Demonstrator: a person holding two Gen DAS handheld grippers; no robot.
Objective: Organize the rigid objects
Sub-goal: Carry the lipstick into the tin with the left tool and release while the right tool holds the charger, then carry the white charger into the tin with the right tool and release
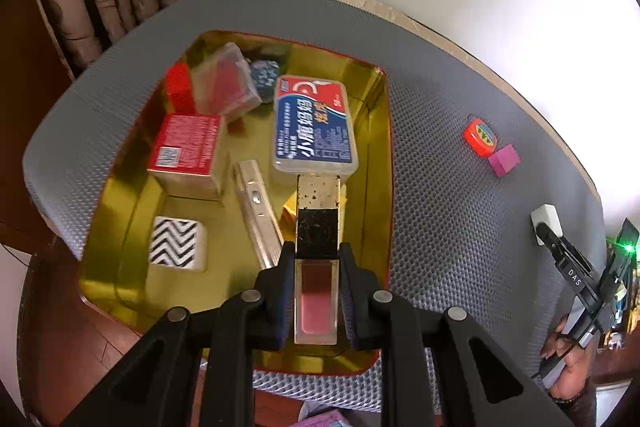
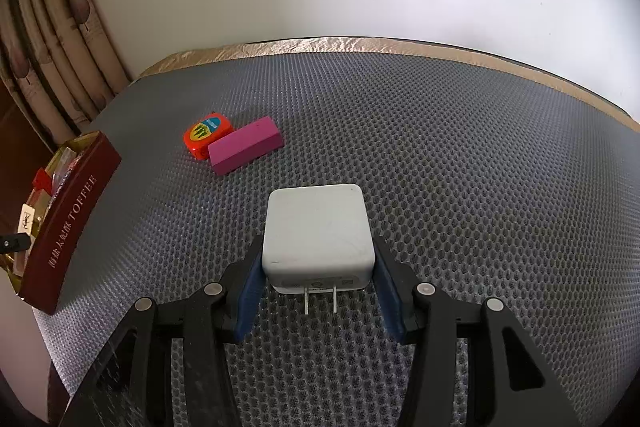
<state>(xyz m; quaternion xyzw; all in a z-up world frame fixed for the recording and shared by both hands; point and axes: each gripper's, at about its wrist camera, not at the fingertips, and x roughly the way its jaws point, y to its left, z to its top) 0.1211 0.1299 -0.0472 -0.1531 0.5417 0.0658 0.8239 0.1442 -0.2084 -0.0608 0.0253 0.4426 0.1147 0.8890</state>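
While your left tongs [image 1: 316,259] hang over the gold tin [image 1: 372,131], they are clamped tight on a slim lip-gloss tube [image 1: 318,247], its cap end near the blue-labelled box [image 1: 314,125] inside. Your right tongs [image 2: 318,267] have just been closing; they sit partly open with pads against both sides of the white charger [image 2: 318,231], prongs toward you, on the grey mat [image 2: 440,147] covering the surface. Orange tape measure [image 2: 208,135] and pink block [image 2: 244,145] touch, farther out.
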